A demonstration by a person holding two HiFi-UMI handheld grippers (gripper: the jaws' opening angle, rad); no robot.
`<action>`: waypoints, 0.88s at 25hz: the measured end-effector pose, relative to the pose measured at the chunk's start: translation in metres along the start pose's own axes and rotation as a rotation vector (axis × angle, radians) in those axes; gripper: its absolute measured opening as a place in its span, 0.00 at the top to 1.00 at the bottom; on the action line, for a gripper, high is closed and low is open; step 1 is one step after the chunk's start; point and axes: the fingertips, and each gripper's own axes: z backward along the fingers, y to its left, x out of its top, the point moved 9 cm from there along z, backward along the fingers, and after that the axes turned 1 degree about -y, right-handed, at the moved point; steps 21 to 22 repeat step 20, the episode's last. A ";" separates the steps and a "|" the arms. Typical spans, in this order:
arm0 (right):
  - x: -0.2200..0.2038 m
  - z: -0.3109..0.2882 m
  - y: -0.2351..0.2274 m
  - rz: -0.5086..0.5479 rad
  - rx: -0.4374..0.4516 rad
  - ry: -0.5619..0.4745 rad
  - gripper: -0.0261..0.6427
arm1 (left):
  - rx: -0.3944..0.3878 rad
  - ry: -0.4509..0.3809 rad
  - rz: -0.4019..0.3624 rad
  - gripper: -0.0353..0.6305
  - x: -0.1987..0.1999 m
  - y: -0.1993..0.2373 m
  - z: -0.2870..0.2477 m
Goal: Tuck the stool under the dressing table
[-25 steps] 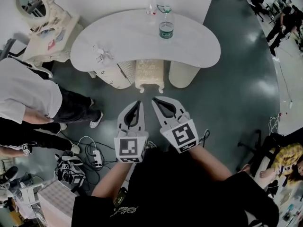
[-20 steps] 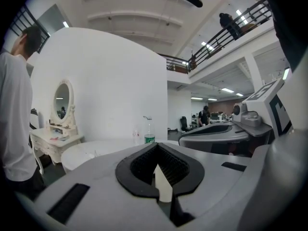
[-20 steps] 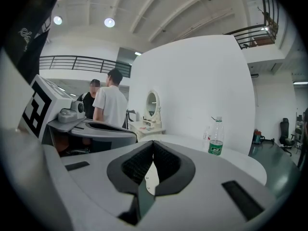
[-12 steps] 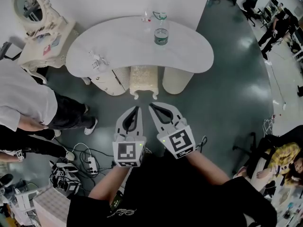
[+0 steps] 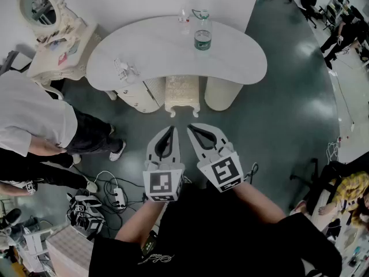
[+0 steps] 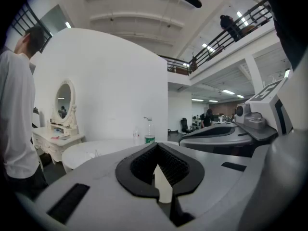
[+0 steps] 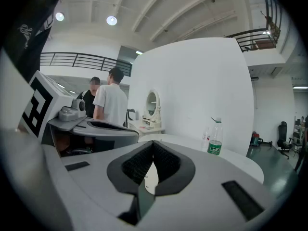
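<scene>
- White kidney-shaped worktop (image 5: 242, 56) fills the top of the head view, with a clear bottle (image 5: 202, 30) standing near its far edge.
- Under its near edge, the cream stool (image 5: 182, 94) sits between the two round pedestals; its front legs and part of the seat show.
- The left tongs (image 5: 170, 128) and right tongs (image 5: 190, 126) are held side by side over the grey floor (image 5: 277, 126), tips toward the stool but apart from it.
- A person in a white shirt (image 5: 29, 120) stands at the left, near a mirrored vanity (image 5: 43, 10).
- Left gripper view: the jaws are pressed together on nothing; the worktop and bottle lie beyond them.
- Right gripper view: the jaws are likewise together and empty, with the bottle to the right and the oval mirror (image 7: 151, 102) behind.
</scene>
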 end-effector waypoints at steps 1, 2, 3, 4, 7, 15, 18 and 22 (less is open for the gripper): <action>0.000 -0.001 -0.001 0.004 0.001 -0.001 0.95 | 0.002 0.000 0.000 0.94 0.000 0.000 0.000; 0.000 -0.001 -0.001 0.013 0.002 -0.002 0.95 | 0.003 0.001 -0.001 0.94 -0.001 0.001 0.000; 0.000 -0.001 -0.002 0.020 0.002 -0.003 0.95 | 0.004 0.001 -0.003 0.94 -0.001 0.001 0.000; 0.000 -0.001 -0.003 0.022 0.001 -0.005 0.95 | 0.004 0.001 -0.006 0.94 -0.001 0.001 0.000; 0.001 0.000 -0.003 0.002 -0.008 -0.014 0.95 | 0.009 -0.002 -0.011 0.94 0.000 0.003 0.000; 0.005 -0.001 0.000 0.010 -0.013 -0.035 0.95 | 0.010 -0.023 -0.018 0.94 0.003 0.007 -0.001; 0.005 -0.002 -0.001 0.003 -0.017 -0.037 0.95 | 0.007 -0.026 -0.015 0.94 0.003 0.007 -0.002; 0.005 -0.003 -0.002 0.005 -0.019 -0.038 0.95 | 0.005 -0.025 -0.015 0.94 0.002 0.008 -0.003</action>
